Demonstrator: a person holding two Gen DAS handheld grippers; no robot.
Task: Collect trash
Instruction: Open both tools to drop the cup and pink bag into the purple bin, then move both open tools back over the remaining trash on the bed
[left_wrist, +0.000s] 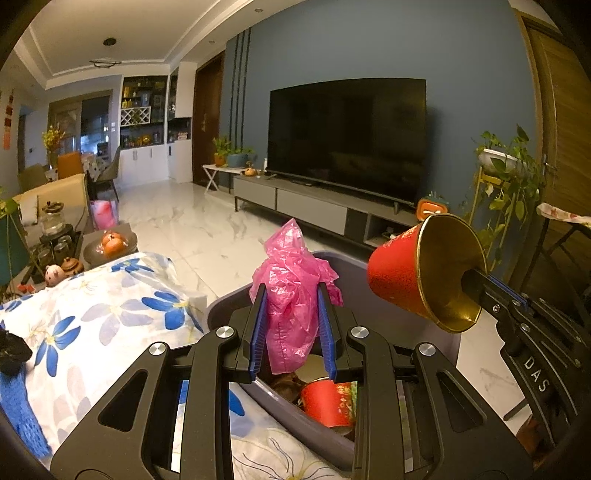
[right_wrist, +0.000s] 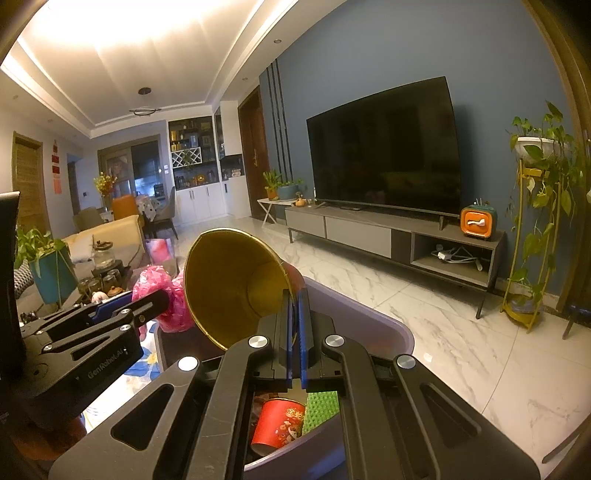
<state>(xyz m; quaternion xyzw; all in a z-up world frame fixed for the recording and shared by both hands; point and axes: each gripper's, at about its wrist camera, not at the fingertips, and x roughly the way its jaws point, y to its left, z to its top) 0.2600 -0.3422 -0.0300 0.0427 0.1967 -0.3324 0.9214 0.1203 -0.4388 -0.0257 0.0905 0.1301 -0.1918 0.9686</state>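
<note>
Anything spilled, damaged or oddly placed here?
Nothing spilled. The left tool holds a crumpled pink plastic bag and the right tool a red, gold-lined paper cup by its rim, tipped sideways, over the grey bin.

Blue wall, black TV, grey console, white marble floor.

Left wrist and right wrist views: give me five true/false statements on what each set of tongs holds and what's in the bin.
1. The left tongs grip a pink plastic bag. True.
2. The right tongs are empty. False: they pinch the rim of a red paper cup with a gold inside.
3. The grey bin is empty. False: another red cup already lies in it.
4. The pink bag is above the bin. True.
5. The TV is showing a picture. False: its screen is dark.
</note>
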